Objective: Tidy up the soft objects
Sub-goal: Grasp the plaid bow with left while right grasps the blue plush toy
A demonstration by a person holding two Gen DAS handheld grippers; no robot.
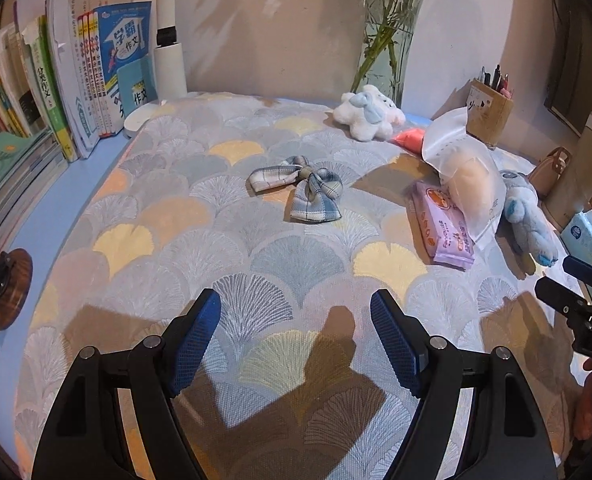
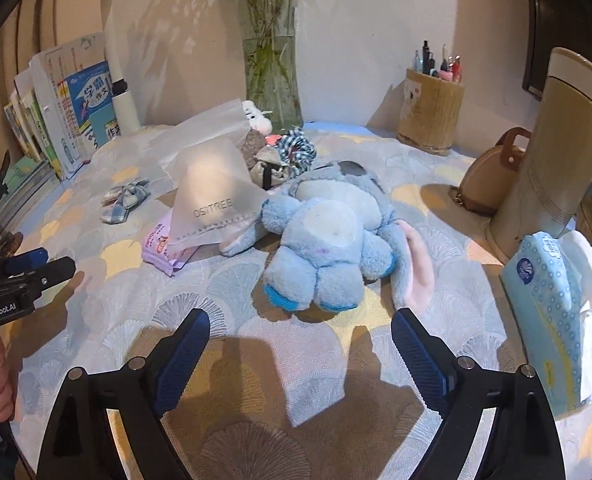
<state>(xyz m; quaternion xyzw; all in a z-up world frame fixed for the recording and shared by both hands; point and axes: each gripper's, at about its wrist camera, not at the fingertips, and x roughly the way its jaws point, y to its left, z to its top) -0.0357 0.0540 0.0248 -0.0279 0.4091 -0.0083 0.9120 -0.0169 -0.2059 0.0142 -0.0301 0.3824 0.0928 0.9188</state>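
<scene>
A blue plush toy (image 2: pixel 328 240) lies on the patterned cloth just ahead of my open, empty right gripper (image 2: pixel 300 340); it also shows in the left wrist view (image 1: pixel 528 212). A plaid bow (image 1: pixel 298 188) lies mid-table, well ahead of my open, empty left gripper (image 1: pixel 296 328); it shows small in the right wrist view (image 2: pixel 126 198). A white plush (image 1: pixel 368 114) sits at the back by the vase. A frosted bag (image 2: pixel 216 196) rests on a purple tissue pack (image 1: pixel 444 224). A heap of scrunchies (image 2: pixel 284 156) lies behind the bag.
Books (image 1: pixel 68 80) stand along the left. A glass vase (image 2: pixel 272 76) and a pen holder (image 2: pixel 430 114) stand at the back. A tan flask (image 2: pixel 556 152), a small handbag (image 2: pixel 492 176) and a blue tissue pack (image 2: pixel 556 312) crowd the right side.
</scene>
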